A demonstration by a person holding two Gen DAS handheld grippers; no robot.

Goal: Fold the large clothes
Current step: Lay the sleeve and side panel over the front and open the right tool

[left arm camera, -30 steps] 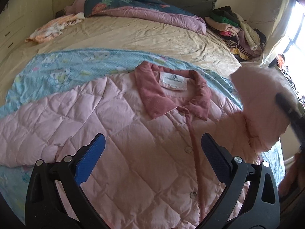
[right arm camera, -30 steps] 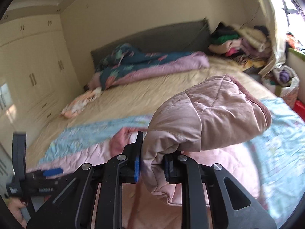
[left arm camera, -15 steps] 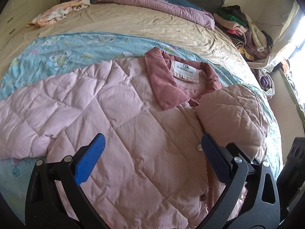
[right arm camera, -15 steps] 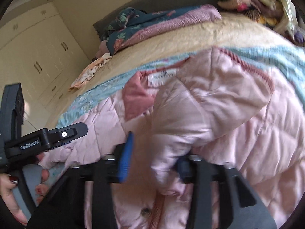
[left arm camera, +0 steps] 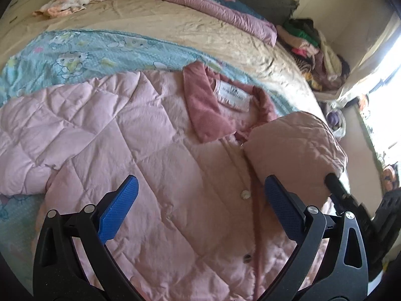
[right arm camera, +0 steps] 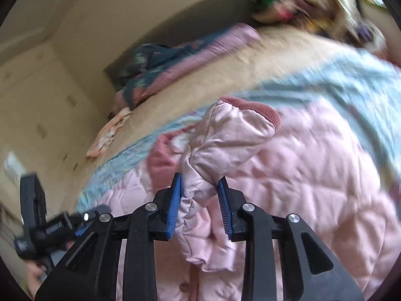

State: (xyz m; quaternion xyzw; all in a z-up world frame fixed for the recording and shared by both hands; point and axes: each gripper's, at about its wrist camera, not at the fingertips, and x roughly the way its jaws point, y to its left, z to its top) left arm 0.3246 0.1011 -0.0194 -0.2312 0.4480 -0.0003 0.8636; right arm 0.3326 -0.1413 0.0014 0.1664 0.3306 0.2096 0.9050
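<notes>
Your right gripper [right arm camera: 199, 195] jaws pinching the jacket sleeve [right arm camera: 225, 140] over the pink jacket [left arm camera: 155, 165], your left gripper [left arm camera: 200, 200] jaws wide above its front, bed [left arm camera: 175, 25] open beyond the collar.

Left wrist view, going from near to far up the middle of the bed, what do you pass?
Pink quilted jacket → its dark pink collar → blue cartoon blanket → tan bedsheet → purple and floral quilt.

You have a pale pink quilted jacket [left arm camera: 140, 150] lying front-up and buttoned on the bed, its darker pink collar [left arm camera: 208, 110] toward the headboard. One sleeve [left arm camera: 32, 135] stretches out flat toward the bed's left side; the other sleeve [right arm camera: 225, 140] is folded across the chest.
</notes>
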